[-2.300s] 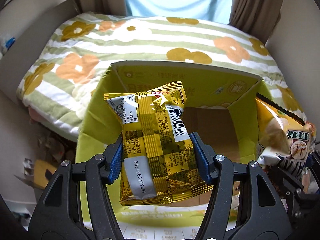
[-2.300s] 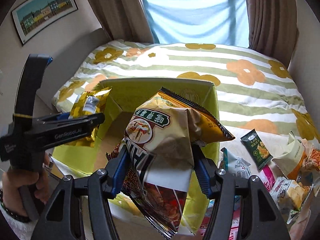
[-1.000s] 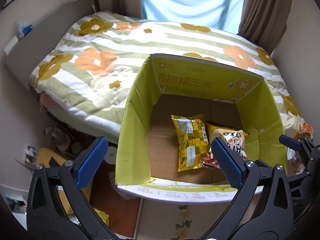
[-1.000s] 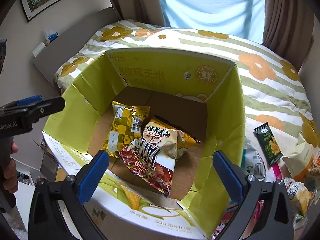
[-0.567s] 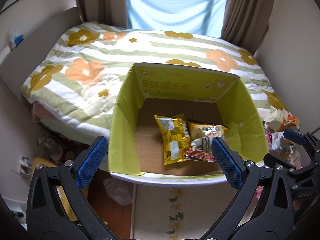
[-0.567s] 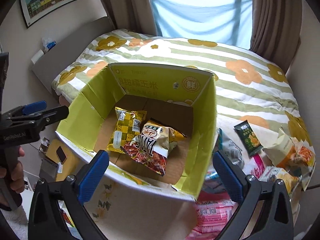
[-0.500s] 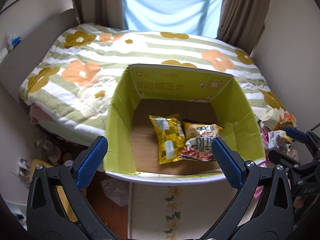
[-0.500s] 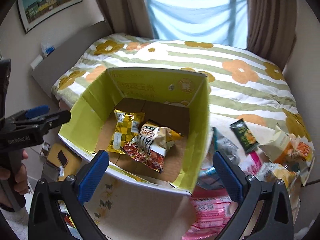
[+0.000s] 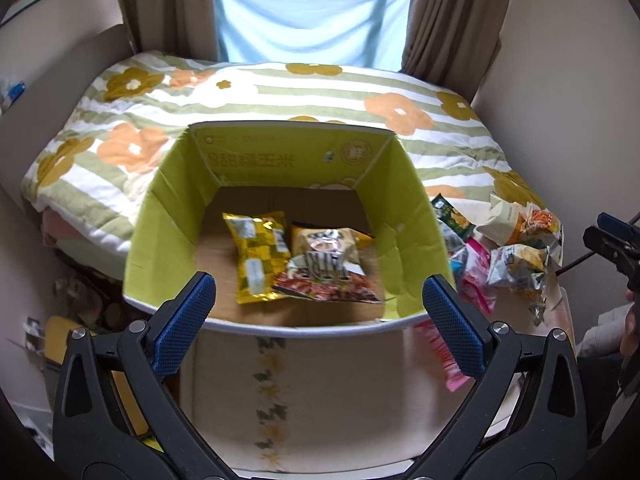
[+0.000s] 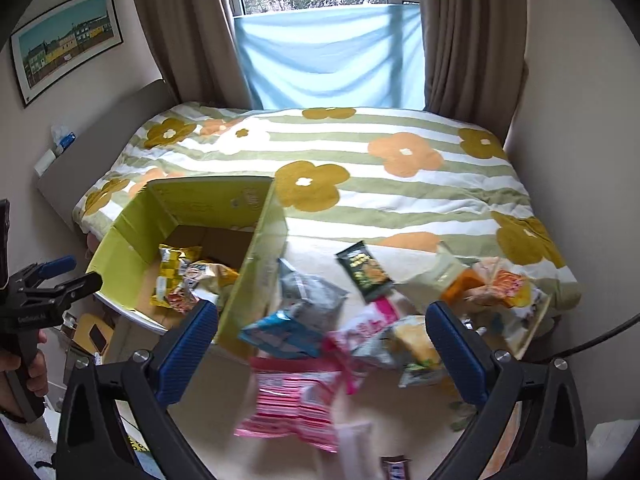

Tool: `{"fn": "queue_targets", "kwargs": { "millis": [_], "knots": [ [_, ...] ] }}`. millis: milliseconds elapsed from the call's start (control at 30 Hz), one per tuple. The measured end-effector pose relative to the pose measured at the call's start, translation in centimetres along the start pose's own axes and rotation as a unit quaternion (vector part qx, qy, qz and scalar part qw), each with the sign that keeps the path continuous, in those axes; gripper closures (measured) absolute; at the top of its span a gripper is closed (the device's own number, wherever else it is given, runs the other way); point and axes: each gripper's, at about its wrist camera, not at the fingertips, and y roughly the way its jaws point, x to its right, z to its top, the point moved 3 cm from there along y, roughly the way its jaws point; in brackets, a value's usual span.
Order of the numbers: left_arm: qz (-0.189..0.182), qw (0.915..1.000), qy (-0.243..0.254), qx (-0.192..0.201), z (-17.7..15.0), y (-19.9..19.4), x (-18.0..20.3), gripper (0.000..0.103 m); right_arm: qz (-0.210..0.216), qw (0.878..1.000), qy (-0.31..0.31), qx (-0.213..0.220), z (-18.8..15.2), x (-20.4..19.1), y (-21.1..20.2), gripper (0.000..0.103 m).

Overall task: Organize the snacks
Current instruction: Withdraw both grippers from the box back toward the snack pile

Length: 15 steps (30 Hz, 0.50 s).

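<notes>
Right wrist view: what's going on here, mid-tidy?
A person is sorting snacks into a yellow-green cardboard box with a pair of tongs in each hand. Two bags already lie inside: a yellow checkered bag and a brown chip bag beside it. Both the left tongs and the right tongs are open and empty. The right tongs face the loose pile beside the box, over a pink striped packet.

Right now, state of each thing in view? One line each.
left tool: open, empty
right tool: open, empty
yellow-green box: flaps up, open
yellow snack bag: lying flat in the box
brown chip bag: lying in the box, touching the yellow bag
pink striped pack: loose outside the box
dark green packet: loose outside the box
curtains: drawn apart
</notes>
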Motion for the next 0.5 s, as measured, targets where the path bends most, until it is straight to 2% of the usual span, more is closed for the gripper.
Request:
{"fn": "queue_targets", "kwargs": {
  "millis": [267,500],
  "knots": [
    [0.029,0.9990,-0.030,-0.016,-2.8,0.4,6.5,0.000,0.019,0.999,-0.041,-0.024,-1.8,5.7,0.3,0.000],
    [0.053,0.9951,-0.072,-0.042,-5.2,2.1,10.7,0.000,0.047,0.994,-0.082,-0.055,-3.0,8.7,2.8,0.000]
  ]
}}
